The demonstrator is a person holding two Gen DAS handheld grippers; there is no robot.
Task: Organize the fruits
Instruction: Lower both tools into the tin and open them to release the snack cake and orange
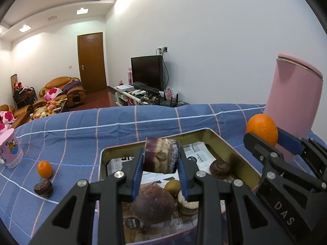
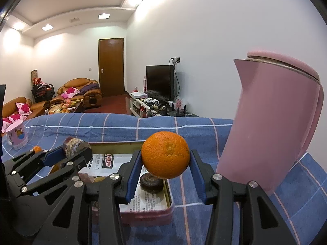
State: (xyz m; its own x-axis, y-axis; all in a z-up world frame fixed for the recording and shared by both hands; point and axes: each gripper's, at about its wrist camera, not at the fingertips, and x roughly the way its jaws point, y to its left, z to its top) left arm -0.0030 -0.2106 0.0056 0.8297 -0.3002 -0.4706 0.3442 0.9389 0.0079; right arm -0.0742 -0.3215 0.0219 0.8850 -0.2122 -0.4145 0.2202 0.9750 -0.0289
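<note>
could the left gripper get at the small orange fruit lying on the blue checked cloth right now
Probably not yet: the left gripper is shut on a purple-brown fruit. The small orange fruit itself lies unobstructed on the cloth.

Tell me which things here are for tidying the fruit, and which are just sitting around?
For the job:
orange in the right gripper
purple fruit in the left gripper
tin box
small orange on the cloth
dark fruit beside it

Just sitting around:
pink kettle
pink cup
</note>
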